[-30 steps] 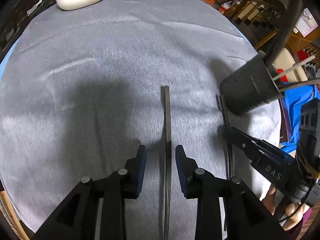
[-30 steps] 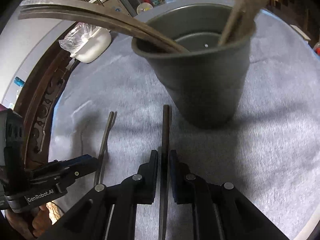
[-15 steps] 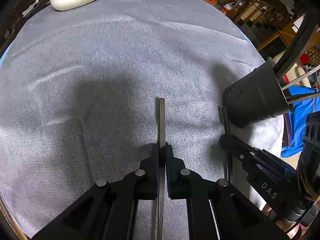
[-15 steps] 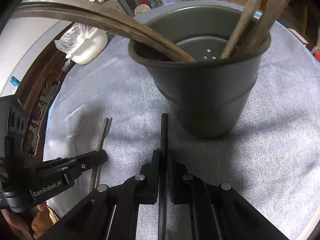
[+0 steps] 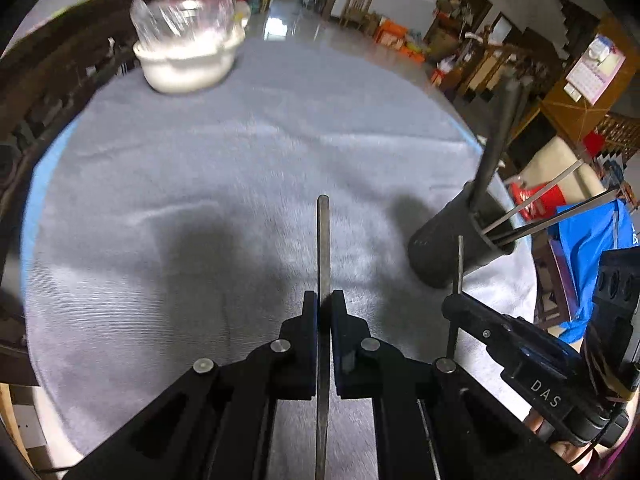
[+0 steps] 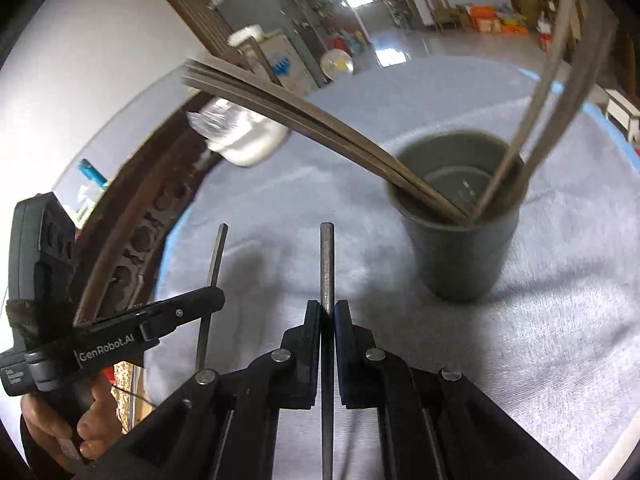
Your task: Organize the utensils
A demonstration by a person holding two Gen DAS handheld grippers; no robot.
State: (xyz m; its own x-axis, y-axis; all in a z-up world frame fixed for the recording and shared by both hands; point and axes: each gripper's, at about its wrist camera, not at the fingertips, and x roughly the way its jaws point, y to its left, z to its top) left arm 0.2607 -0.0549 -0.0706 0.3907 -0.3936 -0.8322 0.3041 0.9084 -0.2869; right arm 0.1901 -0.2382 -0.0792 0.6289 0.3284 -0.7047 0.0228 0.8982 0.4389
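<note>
While both claws hang over the grey cloth (image 5: 200, 184), left gripper (image 5: 325, 312) clamped on one dark chopstick (image 5: 323, 248), right gripper (image 6: 328, 316) pinching another chopstick (image 6: 327, 264), utensil cup (image 6: 460, 256) just ahead-right of it, white bowl (image 5: 188, 64) far ahead.

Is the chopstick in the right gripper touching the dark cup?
Apart. The right wrist view shows grey cloth between the chopstick, clamped in the right gripper, and the dark cup.

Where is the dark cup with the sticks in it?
In the right wrist view the dark cup stands on the grey cloth, up and right of the right gripper.
</note>
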